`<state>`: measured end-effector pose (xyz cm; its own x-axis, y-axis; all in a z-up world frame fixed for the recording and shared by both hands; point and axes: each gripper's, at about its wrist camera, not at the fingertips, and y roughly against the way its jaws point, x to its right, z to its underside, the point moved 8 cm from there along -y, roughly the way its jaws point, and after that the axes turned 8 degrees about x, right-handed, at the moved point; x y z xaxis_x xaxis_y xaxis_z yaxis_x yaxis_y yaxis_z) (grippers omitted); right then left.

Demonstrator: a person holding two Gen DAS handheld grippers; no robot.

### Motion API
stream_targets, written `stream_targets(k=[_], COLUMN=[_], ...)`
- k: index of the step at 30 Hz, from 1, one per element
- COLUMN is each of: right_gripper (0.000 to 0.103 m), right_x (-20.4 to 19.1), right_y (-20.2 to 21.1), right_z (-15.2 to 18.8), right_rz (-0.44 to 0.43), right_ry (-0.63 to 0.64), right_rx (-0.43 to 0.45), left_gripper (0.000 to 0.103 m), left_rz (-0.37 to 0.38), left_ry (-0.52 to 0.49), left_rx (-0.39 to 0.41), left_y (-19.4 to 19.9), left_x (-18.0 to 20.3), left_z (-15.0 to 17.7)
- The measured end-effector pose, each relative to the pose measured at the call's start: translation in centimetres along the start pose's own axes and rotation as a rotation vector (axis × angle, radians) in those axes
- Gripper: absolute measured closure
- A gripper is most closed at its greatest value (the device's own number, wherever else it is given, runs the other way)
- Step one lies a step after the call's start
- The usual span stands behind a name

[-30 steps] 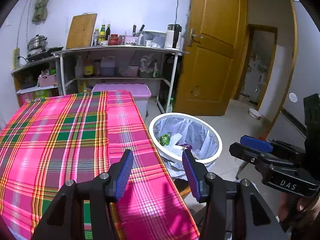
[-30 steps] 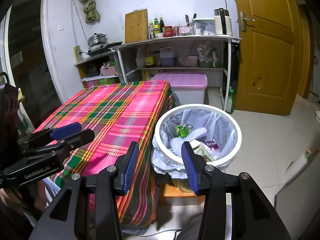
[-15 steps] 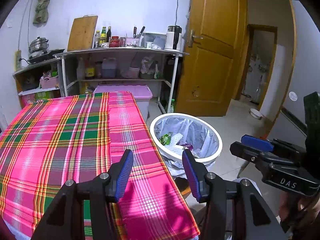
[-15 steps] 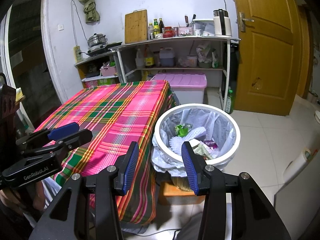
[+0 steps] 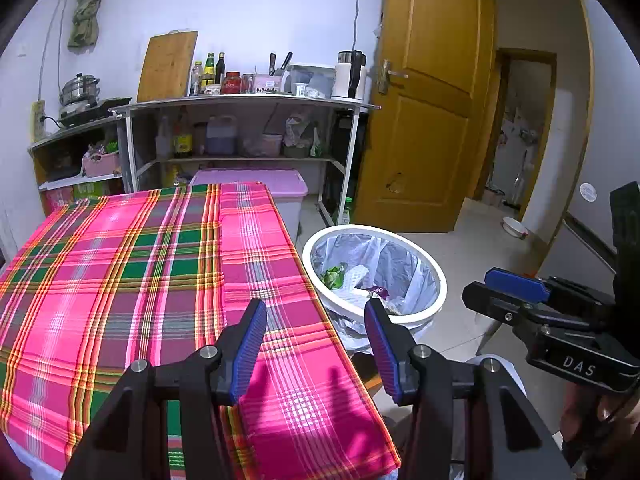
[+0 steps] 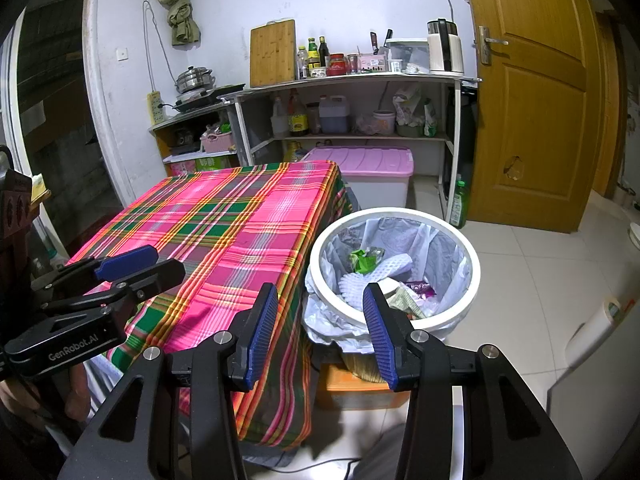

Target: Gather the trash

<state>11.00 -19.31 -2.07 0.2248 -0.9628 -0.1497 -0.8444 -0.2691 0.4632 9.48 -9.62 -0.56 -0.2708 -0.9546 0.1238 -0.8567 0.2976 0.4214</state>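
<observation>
Grippers: left gripper (image 5: pixel 316 312), right gripper (image 6: pixel 320 292), both gaping, empty. One bin (image 6: pixel 474 276), perhaps five scraps inside.

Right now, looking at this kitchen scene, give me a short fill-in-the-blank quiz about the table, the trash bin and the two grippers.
1. The table is covered by a pink and green ____ cloth.
2. The white trash bin is lined with a plastic ____.
3. The left hand-held gripper and the right hand-held gripper are both ____, holding nothing.
4. The crumpled wrapper inside the bin is ____ in colour.

Missing words: plaid; bag; open; green
</observation>
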Motion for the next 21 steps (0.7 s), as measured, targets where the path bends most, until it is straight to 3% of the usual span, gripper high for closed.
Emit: stream_targets(k=[21], right_gripper=[0.057], right_x=[0.05], right_y=[0.18], right_z=[0.08], right_rz=[0.000], right_ry=[0.001], right_rx=[-0.003], left_gripper=[0.052], left_rz=[-0.012], left_ry=[-0.003], left_rx=[0.000], left_y=[0.15], left_x=[-0.41], left_z=[0.25])
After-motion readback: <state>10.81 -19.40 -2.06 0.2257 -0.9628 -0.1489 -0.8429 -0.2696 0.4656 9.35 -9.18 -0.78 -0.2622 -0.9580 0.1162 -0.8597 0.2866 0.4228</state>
